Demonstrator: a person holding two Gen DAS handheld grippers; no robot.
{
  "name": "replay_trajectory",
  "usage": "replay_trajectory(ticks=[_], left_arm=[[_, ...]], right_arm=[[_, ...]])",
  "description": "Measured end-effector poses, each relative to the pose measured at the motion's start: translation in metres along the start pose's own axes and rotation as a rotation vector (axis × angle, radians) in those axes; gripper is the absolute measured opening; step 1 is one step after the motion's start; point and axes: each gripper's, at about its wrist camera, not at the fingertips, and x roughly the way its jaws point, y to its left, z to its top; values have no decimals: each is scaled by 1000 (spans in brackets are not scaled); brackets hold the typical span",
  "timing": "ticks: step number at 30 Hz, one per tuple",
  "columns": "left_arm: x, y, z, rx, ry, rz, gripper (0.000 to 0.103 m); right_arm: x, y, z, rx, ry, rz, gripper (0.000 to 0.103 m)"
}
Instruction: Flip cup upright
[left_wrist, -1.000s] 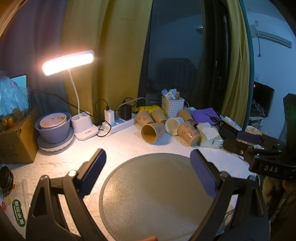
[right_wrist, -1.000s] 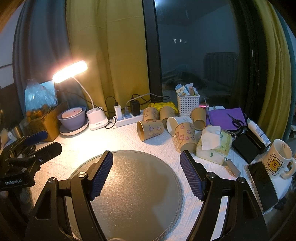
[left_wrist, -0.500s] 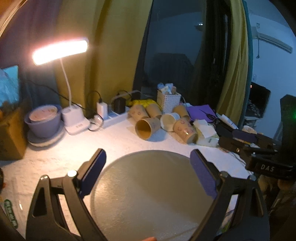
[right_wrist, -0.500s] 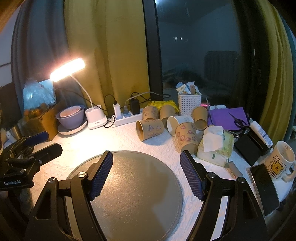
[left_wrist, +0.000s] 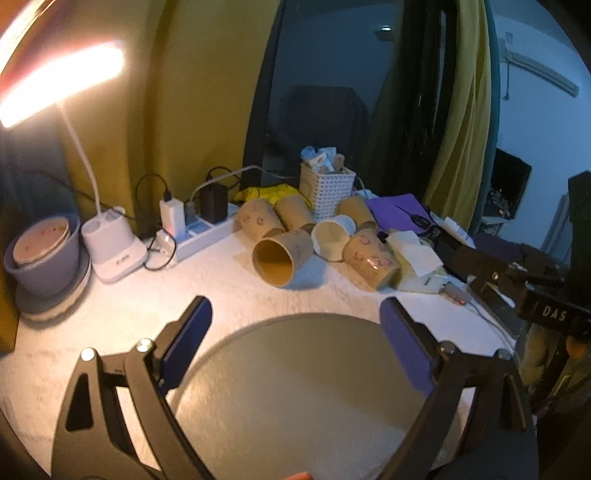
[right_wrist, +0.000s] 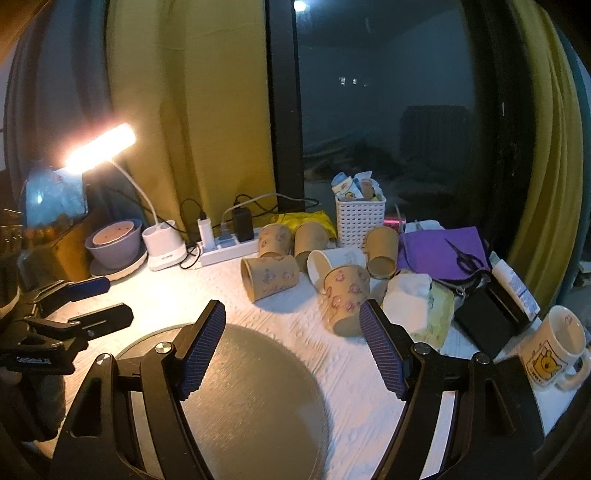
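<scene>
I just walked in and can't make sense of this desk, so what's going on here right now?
A person holds a two-finger gripper in each hand above a round grey mat. The left gripper and the right gripper are both open and hold nothing. Beyond the mat, a cluster of paper cups lies tipped on the white cloth; the nearest to the left gripper is a brown cup on its side with its mouth facing the camera. No cup has been gripped or stood upright yet.
</scene>
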Motion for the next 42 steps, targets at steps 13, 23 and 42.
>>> replay_trajectory(ticks=[13, 23, 42], left_arm=[[81, 10, 30, 84, 68, -17, 93], [151, 25, 54, 129, 77, -63, 93], [242, 18, 42, 204, 264, -70, 92]], right_arm=[[64, -22, 15, 9, 54, -5, 78], [108, -34, 18, 49, 89, -9, 78], [153, -61, 12, 94, 150, -29, 78]])
